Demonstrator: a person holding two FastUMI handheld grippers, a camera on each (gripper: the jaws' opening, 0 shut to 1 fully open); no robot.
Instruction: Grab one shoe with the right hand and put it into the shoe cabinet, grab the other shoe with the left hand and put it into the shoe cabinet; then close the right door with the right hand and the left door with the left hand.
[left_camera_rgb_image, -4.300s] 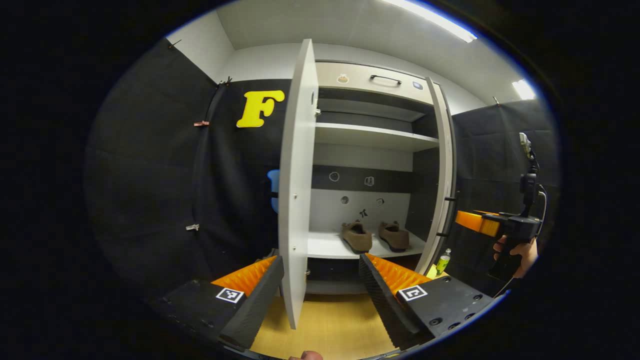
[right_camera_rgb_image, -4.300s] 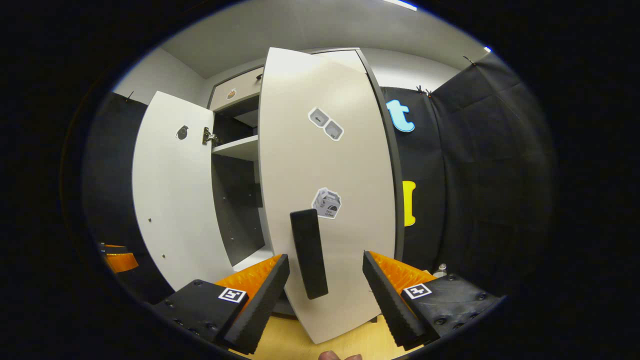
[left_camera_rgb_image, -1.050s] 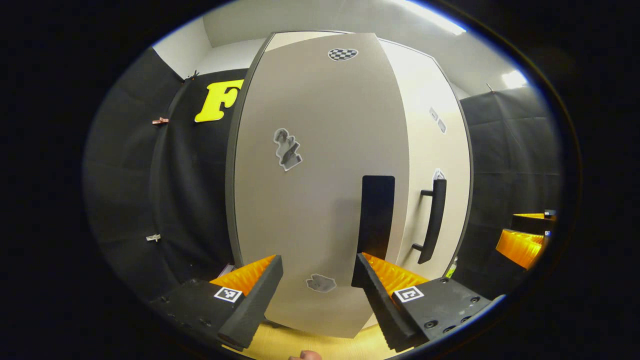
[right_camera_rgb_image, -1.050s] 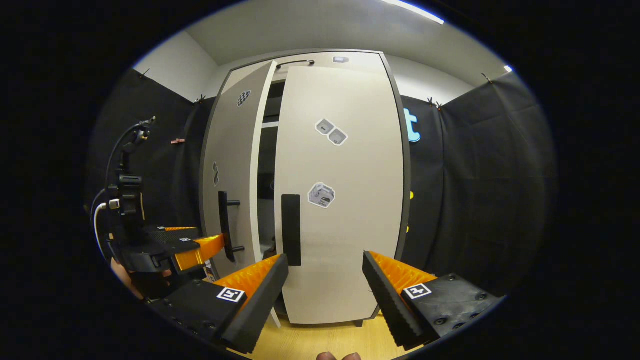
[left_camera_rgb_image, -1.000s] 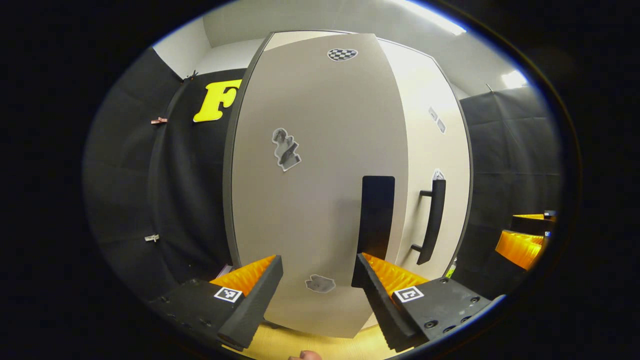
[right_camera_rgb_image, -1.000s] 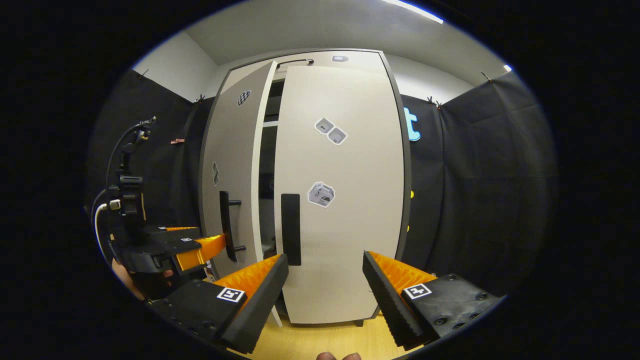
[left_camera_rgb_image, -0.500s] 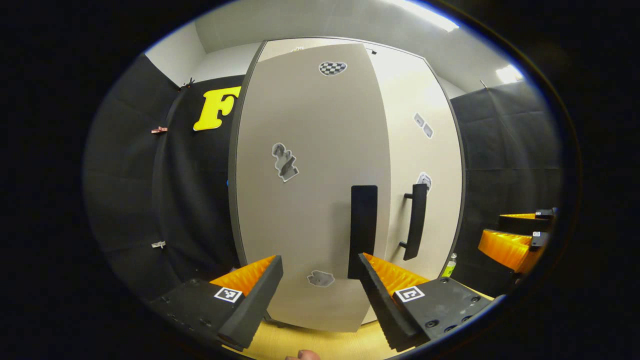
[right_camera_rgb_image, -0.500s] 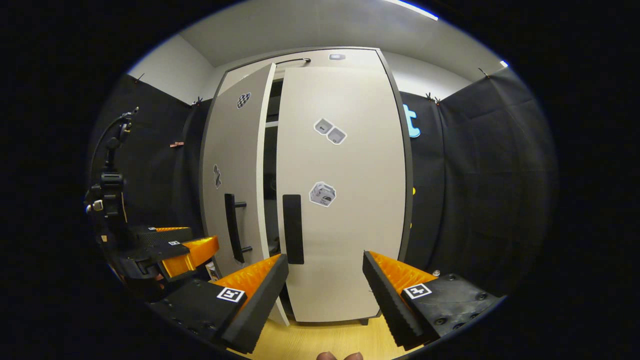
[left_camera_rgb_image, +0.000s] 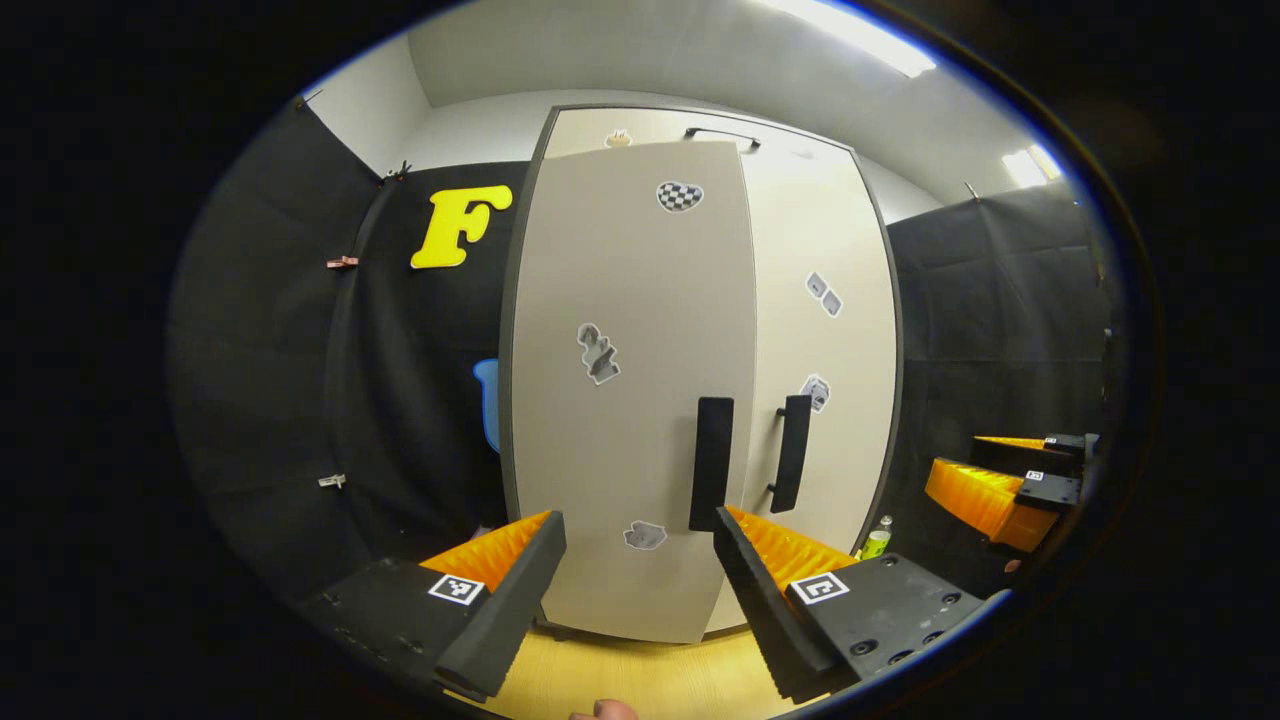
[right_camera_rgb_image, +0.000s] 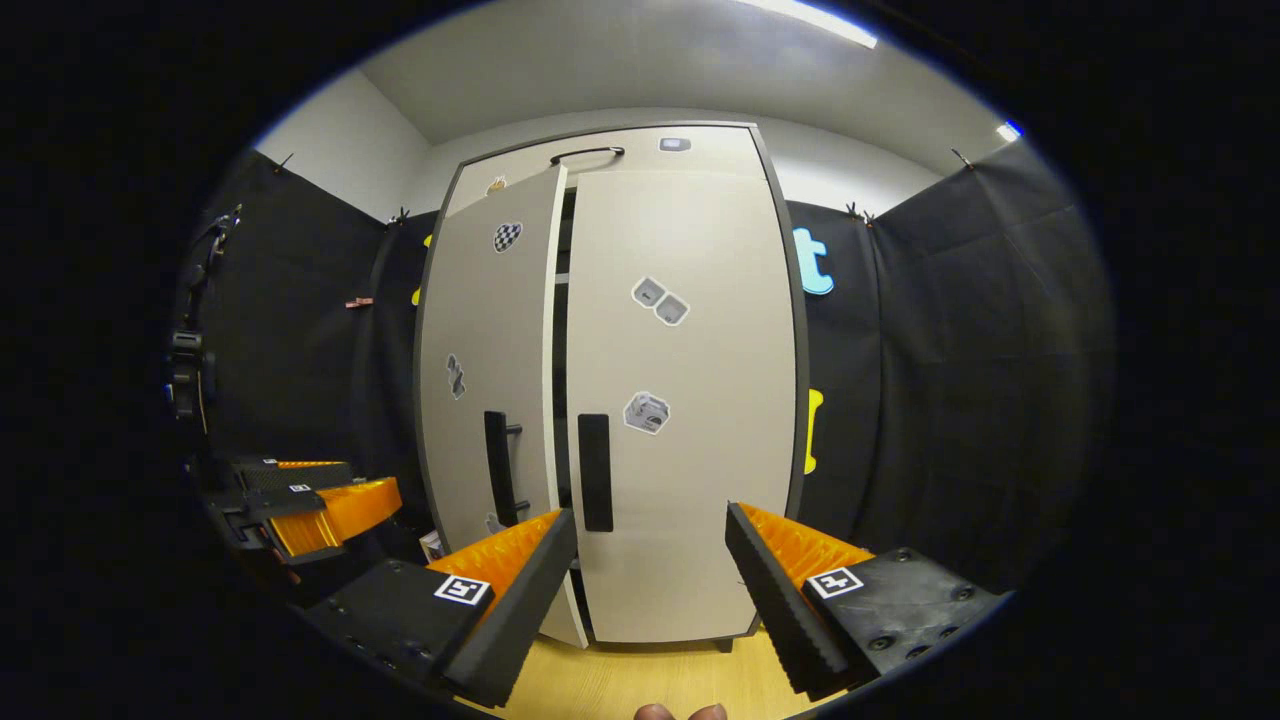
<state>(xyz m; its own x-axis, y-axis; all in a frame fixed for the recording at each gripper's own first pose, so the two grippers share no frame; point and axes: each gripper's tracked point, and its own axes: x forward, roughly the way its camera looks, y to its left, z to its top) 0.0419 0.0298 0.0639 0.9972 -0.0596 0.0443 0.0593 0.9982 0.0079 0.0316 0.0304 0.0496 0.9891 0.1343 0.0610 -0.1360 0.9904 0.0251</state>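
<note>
The pale shoe cabinet (left_camera_rgb_image: 640, 300) stands straight ahead, and its doors hide the inside. In the right gripper view the right door (right_camera_rgb_image: 700, 350) lies flush, while the left door (right_camera_rgb_image: 490, 330) stands slightly ajar with a thin dark gap (right_camera_rgb_image: 563, 340) between them. Each door carries a black vertical handle (left_camera_rgb_image: 711, 463) (left_camera_rgb_image: 793, 452). My left gripper (left_camera_rgb_image: 635, 535) is open, a short way back from the left door and touching nothing. My right gripper (right_camera_rgb_image: 650, 530) is open in front of the right door, also apart from it. Each gripper shows at the edge of the other's view (left_camera_rgb_image: 990, 490) (right_camera_rgb_image: 320, 500).
A small green bottle (left_camera_rgb_image: 876, 538) stands on the wooden floor (left_camera_rgb_image: 620, 680) by the cabinet's right foot. A drawer with a black handle (right_camera_rgb_image: 586, 153) tops the cabinet. Black cloth walls close in on both sides.
Since 4.3 s ago both doors have swung in over the shoes on the shelf. In the last second the left door closed further and both grippers drew back from the cabinet.
</note>
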